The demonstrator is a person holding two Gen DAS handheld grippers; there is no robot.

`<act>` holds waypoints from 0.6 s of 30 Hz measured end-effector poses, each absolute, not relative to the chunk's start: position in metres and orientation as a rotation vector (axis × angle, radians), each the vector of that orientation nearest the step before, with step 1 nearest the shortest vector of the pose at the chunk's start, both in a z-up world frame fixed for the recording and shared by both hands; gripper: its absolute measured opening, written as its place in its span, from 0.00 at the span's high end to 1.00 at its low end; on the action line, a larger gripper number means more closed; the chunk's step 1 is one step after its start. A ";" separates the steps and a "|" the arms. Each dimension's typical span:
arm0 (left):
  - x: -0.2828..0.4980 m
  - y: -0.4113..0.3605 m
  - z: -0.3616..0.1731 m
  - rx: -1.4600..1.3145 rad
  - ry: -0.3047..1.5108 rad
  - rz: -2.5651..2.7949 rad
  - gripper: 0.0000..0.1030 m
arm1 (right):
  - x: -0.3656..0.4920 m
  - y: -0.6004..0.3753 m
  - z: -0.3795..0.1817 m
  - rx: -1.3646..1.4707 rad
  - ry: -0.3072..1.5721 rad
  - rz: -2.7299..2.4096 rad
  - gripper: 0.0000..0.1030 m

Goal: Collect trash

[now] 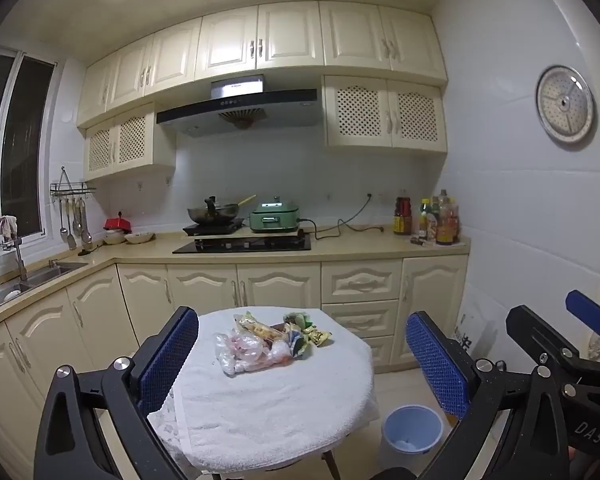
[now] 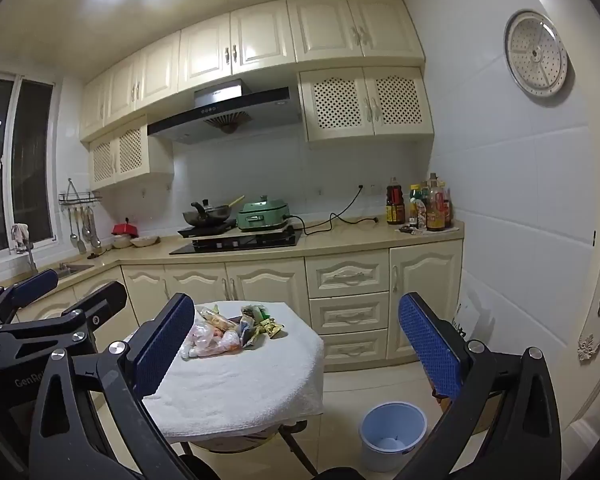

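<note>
A wok (image 1: pixel 213 213) sits beside a green cooker (image 1: pixel 275 217).

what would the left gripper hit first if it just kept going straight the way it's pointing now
Probably the pile of wrappers and plastic bags on the towel-covered table. The left gripper is open and empty, aimed slightly downward with the pile between its fingers' lines; depth is unclear, so it might meet the towel first.

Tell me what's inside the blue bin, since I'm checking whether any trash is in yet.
The blue bin holds something pale at its bottom; its near wall hides the rest.
</note>
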State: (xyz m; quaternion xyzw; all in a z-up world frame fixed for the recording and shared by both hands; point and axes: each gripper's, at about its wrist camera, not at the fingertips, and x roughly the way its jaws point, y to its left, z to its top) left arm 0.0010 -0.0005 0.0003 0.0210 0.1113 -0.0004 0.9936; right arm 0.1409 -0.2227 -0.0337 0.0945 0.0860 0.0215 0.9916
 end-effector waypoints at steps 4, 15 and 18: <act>-0.003 0.001 0.000 0.028 0.199 0.003 0.01 | 0.142 -0.226 -0.034 0.191 0.172 0.043 0.00; 0.000 0.001 0.001 0.022 0.206 0.004 0.01 | 0.143 -0.221 -0.041 0.190 0.166 0.053 0.00; -0.001 -0.005 0.000 0.021 0.201 0.011 0.01 | 0.144 -0.223 -0.042 0.189 0.166 0.060 0.00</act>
